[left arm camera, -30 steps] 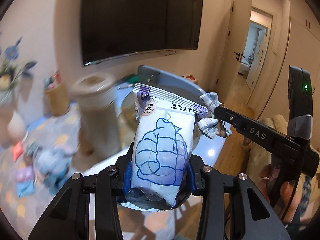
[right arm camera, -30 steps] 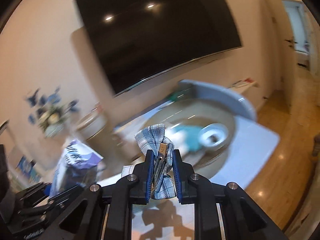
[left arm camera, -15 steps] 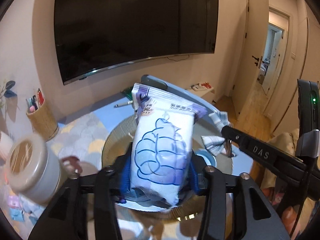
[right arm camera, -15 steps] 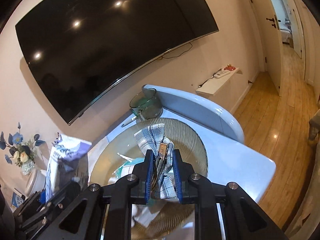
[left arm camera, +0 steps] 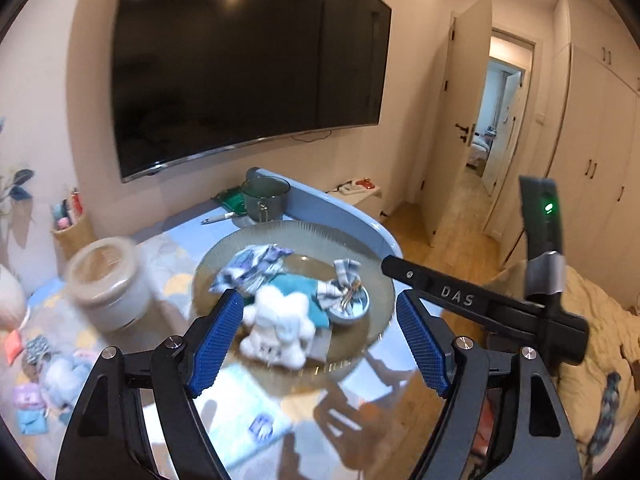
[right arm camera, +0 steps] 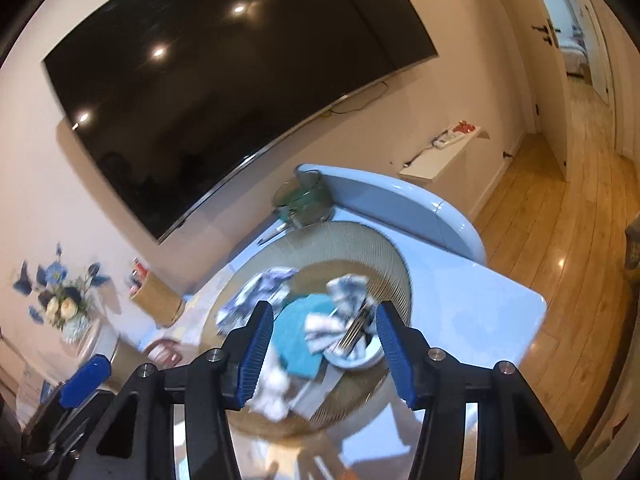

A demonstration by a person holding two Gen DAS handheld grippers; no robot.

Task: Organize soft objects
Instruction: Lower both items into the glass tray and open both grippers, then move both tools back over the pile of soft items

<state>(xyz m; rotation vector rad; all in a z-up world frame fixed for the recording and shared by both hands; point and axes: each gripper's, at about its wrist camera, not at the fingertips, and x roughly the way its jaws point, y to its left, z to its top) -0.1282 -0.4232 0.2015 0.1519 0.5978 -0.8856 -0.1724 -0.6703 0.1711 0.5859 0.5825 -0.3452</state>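
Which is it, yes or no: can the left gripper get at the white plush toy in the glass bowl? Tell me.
Probably yes. The left gripper stands open above the white plush toy, which lies uncovered atop the pile in the glass bowl; nothing sits between.

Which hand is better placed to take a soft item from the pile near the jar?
Left. Both grippers have just opened, empty; the left gripper sits nearer the pile, the right gripper farther off, over the bowl.

The bowl [left arm camera: 296,236] is ribbed glass with a shine, and the cloths [left arm camera: 256,268] in it are soft woven fabric beside a fluffy white toy [left arm camera: 276,320]. The table [right arm camera: 480,292] is glossy and smooth, the floor [right arm camera: 560,240] is polished wood. The pads [left arm camera: 216,344] are blue ridged rubber on matt black plastic with metal screws.
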